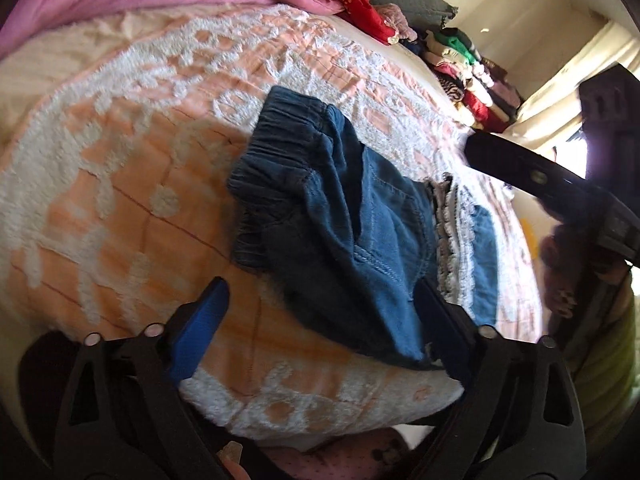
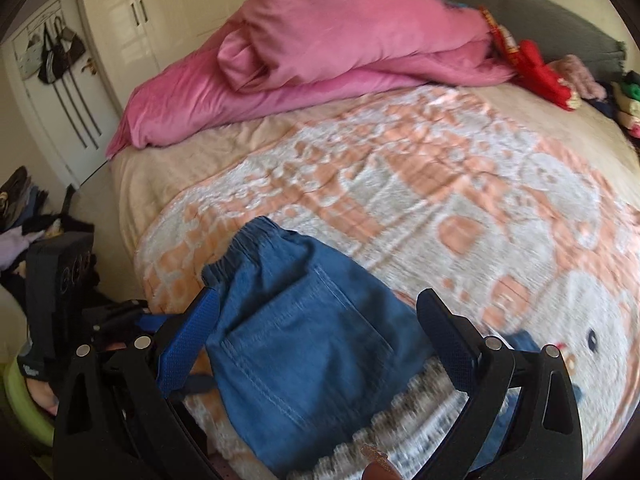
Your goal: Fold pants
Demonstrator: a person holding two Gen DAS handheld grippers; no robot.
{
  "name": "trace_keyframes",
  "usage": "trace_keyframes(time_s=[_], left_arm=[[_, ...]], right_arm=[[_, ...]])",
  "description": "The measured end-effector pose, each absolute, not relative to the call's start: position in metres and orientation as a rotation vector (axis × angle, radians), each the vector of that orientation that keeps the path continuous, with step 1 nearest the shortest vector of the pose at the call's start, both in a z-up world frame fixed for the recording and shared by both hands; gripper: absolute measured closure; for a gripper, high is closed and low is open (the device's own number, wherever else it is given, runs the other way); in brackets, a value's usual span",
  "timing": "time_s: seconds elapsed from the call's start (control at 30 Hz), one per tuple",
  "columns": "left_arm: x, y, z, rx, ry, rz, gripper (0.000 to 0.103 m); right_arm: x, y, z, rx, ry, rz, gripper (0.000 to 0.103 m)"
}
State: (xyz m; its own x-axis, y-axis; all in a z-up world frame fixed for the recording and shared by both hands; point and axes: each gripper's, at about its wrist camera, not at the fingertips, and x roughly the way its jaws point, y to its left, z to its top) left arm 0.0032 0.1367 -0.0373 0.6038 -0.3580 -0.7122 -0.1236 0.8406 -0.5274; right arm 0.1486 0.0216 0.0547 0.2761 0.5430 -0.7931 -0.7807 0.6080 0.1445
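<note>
Small blue denim pants (image 1: 340, 216) with an elastic waistband lie on the bed near its front edge. A white lace trim (image 1: 450, 236) lies across them. My left gripper (image 1: 320, 300) is open and hovers over the pants' near edge, holding nothing. In the right wrist view the pants (image 2: 300, 340) lie between the fingers of my right gripper (image 2: 320, 328), which is open just above the back pocket. The right gripper also shows in the left wrist view (image 1: 532, 176) at the right, above the pants.
The bed has an orange and white fleece blanket (image 2: 440, 200). A pink duvet (image 2: 320, 60) is heaped at the far side. Stacks of folded clothes (image 1: 472, 80) line the bed's far right. A wardrobe (image 2: 180, 8) and door stand behind.
</note>
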Motion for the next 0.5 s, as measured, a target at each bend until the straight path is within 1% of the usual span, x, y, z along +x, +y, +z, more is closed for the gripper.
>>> trace_keyframes(time_s=[0.03, 0.1, 0.13, 0.17, 0.37, 0.5], left_arm=[[0.004, 0.137, -0.039, -0.591, 0.928, -0.153, 0.027], [0.007, 0.136, -0.043, -0.62, 0.933, -0.175, 0.04], [0.009, 0.136, -0.046, -0.641, 0.938, -0.188, 0.043], [0.011, 0.136, -0.049, -0.653, 0.944, -0.19, 0.044], [0.019, 0.135, -0.059, -0.666, 0.953, -0.166, 0.044], [0.022, 0.136, -0.062, -0.669, 0.957, -0.162, 0.044]], right_arm=[[0.151, 0.027, 0.052, -0.298, 0.94, 0.914, 0.005], [0.158, 0.042, 0.046, -0.303, 0.971, 0.945, 0.005], [0.16, 0.048, 0.044, -0.311, 0.981, 0.952, 0.005], [0.162, 0.055, 0.04, -0.327, 0.993, 0.959, 0.005], [0.168, 0.09, 0.017, -0.42, 1.042, 0.995, 0.005], [0.175, 0.102, 0.0, -0.429, 1.087, 1.008, 0.005]])
